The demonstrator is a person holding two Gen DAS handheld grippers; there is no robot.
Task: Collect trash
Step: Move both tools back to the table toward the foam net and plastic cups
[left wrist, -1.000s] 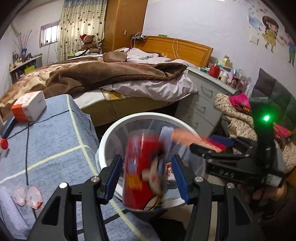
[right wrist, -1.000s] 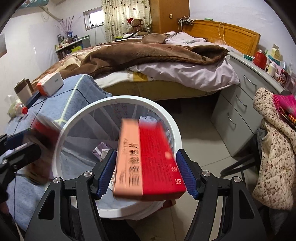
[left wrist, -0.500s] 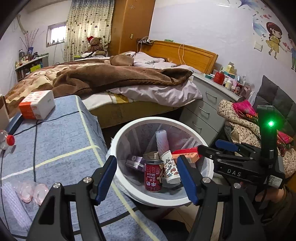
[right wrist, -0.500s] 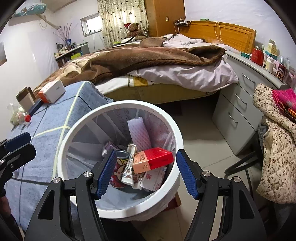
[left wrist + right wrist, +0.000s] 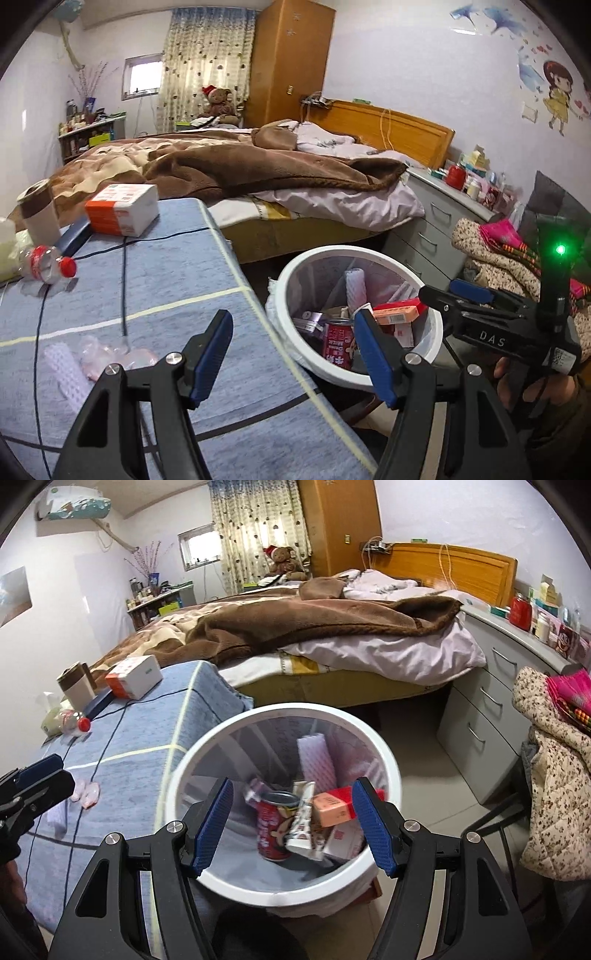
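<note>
Bedroom, blue-clothed table beside white trash bin. Left gripper wide, empty. Right gripper wide, empty, over bin holding red can.

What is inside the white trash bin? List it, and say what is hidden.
Inside the white trash bin: a red can standing upright, a red and orange box, a white foam sleeve leaning on the wall, and crumpled wrappers. The bottom beneath them is covered.
</note>
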